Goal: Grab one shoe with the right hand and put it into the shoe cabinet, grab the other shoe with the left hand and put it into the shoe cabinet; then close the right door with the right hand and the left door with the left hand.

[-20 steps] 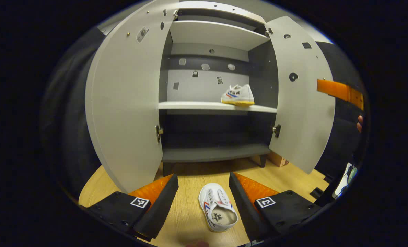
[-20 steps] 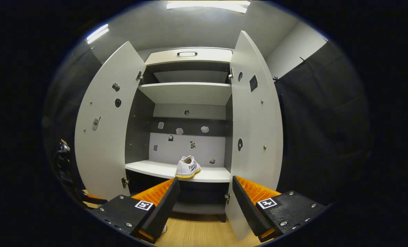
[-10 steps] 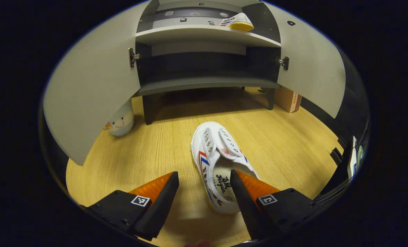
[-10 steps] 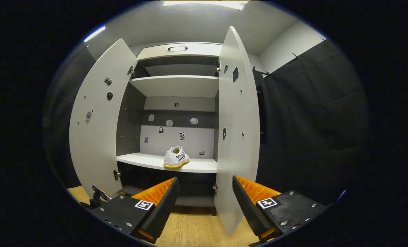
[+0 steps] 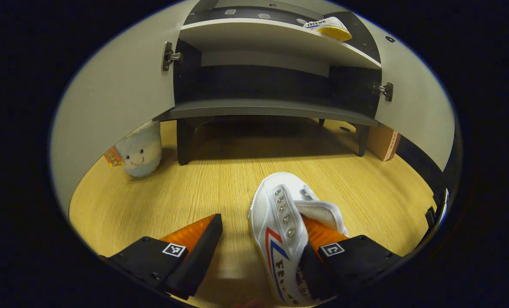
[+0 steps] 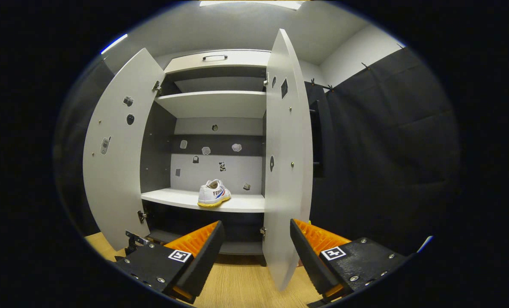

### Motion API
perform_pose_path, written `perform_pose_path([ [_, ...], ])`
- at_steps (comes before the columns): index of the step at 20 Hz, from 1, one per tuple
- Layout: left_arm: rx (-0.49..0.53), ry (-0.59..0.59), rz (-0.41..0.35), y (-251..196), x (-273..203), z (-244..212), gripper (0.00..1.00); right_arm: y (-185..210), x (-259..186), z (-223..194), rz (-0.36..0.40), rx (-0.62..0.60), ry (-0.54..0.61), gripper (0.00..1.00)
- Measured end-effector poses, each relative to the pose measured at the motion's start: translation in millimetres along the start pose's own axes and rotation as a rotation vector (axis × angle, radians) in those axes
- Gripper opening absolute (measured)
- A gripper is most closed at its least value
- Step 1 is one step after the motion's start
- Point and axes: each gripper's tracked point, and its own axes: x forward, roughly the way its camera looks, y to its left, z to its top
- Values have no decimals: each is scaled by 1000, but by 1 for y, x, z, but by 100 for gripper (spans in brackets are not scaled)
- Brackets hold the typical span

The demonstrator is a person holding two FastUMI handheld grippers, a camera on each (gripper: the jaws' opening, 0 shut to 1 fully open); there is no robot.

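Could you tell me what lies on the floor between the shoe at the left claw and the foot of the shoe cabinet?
In the left gripper view, only bare wooden floor separates the shoe from the cabinet.

A staged home entryway set up inside a recording booth. A pale shoe cabinet [image 6: 220, 141] with both doors open stands at the centre of the right gripper view, stickers dotting its back panel and doors, one white shoe [image 6: 213, 193] on its middle shelf. Black cloth [image 6: 387, 145] hangs as a wall along the right of that frame, under a plain ceiling with strip lights [image 6: 250, 3] at the top edge. In the left gripper view, wood-look flooring [image 5: 186, 192] fills the lower half, a soft toy [image 5: 138, 149] sits at middle left and a cardboard box [image 5: 382, 143] at middle right.
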Motion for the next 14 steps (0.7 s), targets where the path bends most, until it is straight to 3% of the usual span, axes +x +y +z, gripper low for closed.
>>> perform_pose_path([
  [3,-41,-18,-44,-9,-1,2,94,1,1,-3,5,10,14,94],
  [4,-52,-24,-62,-15,-3,4,83,3,2,-3,10,14,15,94],
  [7,-8,-26,-4,-4,-7,9,21,8,4,-6,24,17,18,94],
  [8,-39,-26,-16,-8,-13,9,12,10,5,-7,33,17,19,94],
  [10,-91,-68,-36,-16,-40,30,9,14,5,-8,48,21,20,94],
  [14,-105,-178,57,-13,-115,110,9,20,9,-10,64,41,19,94],
])
